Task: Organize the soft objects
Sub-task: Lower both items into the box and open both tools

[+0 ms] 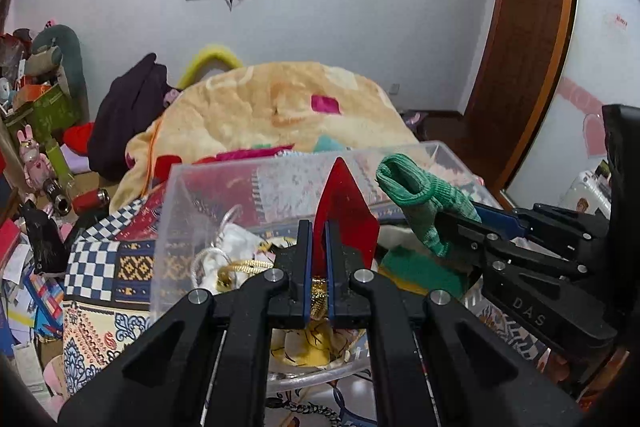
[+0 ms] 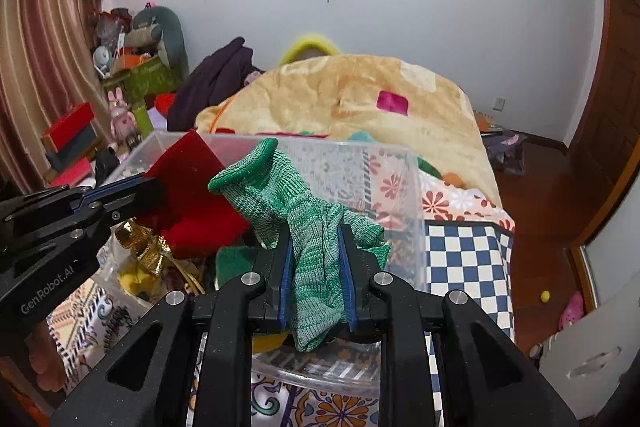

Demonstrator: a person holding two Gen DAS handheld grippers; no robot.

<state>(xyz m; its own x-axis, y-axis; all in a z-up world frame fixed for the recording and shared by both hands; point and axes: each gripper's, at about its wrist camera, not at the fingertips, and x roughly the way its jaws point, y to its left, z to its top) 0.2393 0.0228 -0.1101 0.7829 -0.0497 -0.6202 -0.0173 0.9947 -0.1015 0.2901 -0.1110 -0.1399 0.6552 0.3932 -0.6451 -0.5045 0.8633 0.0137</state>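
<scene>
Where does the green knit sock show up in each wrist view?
Left wrist view: the green knit sock is right of centre, clamped in the right tool over the clear plastic bin.
Right wrist view: sock at centre, between that tool's blue pads.
Shared landmark: the red cloth held by the left tool.
</scene>
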